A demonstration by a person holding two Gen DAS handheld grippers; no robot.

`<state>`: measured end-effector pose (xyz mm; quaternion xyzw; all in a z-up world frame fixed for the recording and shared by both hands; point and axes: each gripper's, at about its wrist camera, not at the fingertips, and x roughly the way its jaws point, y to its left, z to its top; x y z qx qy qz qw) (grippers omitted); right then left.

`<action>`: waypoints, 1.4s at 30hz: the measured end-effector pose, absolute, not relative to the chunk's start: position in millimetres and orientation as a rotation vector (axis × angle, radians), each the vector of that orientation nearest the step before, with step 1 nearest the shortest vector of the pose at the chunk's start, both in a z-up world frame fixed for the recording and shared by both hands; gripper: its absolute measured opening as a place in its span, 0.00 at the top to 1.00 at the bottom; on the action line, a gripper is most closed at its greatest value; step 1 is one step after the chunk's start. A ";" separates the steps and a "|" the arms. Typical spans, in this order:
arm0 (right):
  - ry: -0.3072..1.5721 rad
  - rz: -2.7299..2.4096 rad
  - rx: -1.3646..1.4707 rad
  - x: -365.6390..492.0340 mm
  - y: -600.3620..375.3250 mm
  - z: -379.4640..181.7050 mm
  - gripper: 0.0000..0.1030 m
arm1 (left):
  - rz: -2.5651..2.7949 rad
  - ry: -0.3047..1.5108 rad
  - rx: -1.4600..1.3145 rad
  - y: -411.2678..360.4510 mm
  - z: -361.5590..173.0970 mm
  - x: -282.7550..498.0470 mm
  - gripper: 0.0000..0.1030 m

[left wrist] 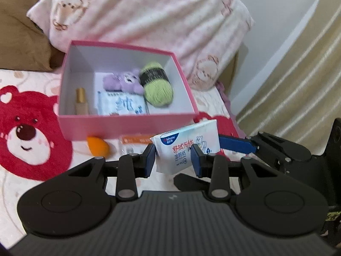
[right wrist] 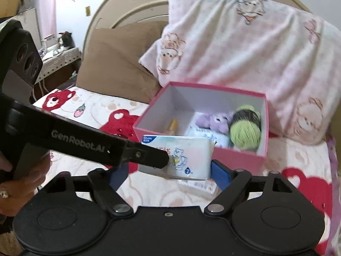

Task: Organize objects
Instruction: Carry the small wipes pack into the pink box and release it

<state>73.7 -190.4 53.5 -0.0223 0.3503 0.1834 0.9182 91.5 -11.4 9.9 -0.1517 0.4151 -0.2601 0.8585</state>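
While the pack hangs in mid-air, these lines weigh the risks and the surfaces.

Left gripper (left wrist: 173, 156): fingers drawn narrow, pinching the wet-wipe pack (left wrist: 187, 147) across its lower part.
Right gripper (right wrist: 168, 176): fingers wide, their blue pads flanking the same pack without visibly pressing it (contact at the right pad is hard to judge).
Wet-wipe pack: held above the bedspread (left wrist: 12, 189), just in front of the pink box (left wrist: 127, 125), not yet inside.
Slip risk: glossy, soft film gives one narrow pinch little purchase; a tilt could let the pack slide out.
Snag risk: the box's near wall is close; a low carry could catch it and shove the light cardboard.
Crowding: yarn ball (left wrist: 156, 87), purple plush (left wrist: 125, 81), another wipe pack (left wrist: 121, 105) and small bottle (left wrist: 81, 102) already fill much of the floor.
Textures: fuzzy wound yarn, plush pile, rigid matte box, quilted cloth bedding.
Strays: orange teardrop sponge (left wrist: 98, 148) and flat sachet (left wrist: 136, 139) lie outside.
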 end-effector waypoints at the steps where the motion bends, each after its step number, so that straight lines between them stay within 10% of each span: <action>1: 0.723 0.389 -0.046 79.7 -189.3 57.5 0.21 | -0.540 0.871 -0.333 -6.7 12.7 96.7 0.67; 14: 0.821 0.442 0.084 190.8 -196.0 54.6 0.43 | -0.429 0.936 -0.276 7.7 19.9 193.5 0.67; 33: 1.050 0.251 0.138 296.8 -213.8 -61.7 0.43 | -0.348 1.129 -0.380 -24.4 -97.5 300.3 0.64; 42: 0.987 0.219 0.101 279.4 -224.0 -48.0 0.40 | -0.312 1.078 -0.320 -26.5 -71.7 286.9 0.50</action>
